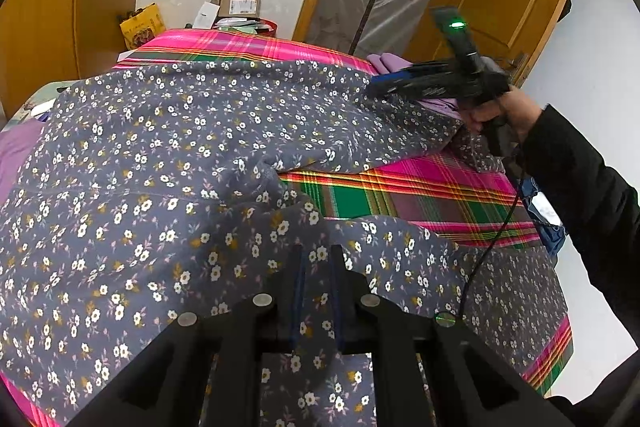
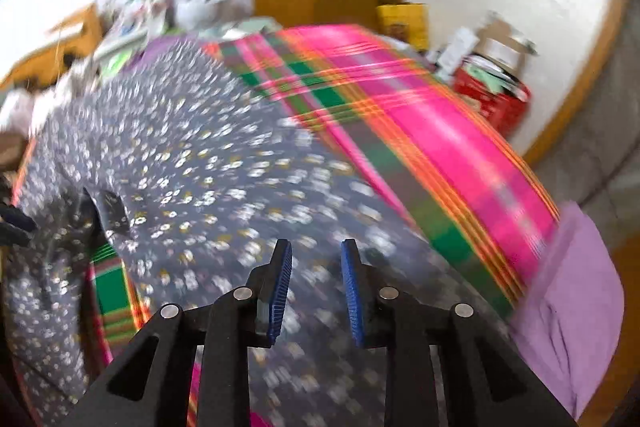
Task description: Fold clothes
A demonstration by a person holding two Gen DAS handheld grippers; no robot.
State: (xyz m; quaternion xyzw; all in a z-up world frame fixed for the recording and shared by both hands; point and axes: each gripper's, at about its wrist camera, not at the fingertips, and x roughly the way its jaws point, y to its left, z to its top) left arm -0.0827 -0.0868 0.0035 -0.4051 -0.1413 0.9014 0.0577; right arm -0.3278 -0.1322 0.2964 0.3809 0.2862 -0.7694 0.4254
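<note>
**Floral garment pinched on the left, right jaws free above it**

Nearest to us, at six o'clock in the left wrist view, our left gripper (image 1: 318,259) has its fingers clenched on a raised fold of the grey floral garment (image 1: 160,155); the cloth bunches up between the narrow blue pads. In the right wrist view, our right gripper (image 2: 316,259) sits at six o'clock with its blue pads (image 2: 280,287) parted and nothing between them; the floral cloth (image 2: 208,179) lies blurred beneath.

Further out, the garment spreads over the pink and green plaid bedcover (image 1: 420,195), covering most of it from nine o'clock to the centre, with one part reaching towards two o'clock. There the right gripper (image 1: 384,87) hangs just over the cloth's edge, carried by a hand (image 1: 500,111) in a dark sleeve (image 1: 580,179). A lilac cloth (image 2: 572,291) lies at the bed's edge beside it.

Farthest, at twelve o'clock, a cardboard box (image 1: 240,3) and a yellow bag (image 1: 142,27) stand against the white wall.
</note>
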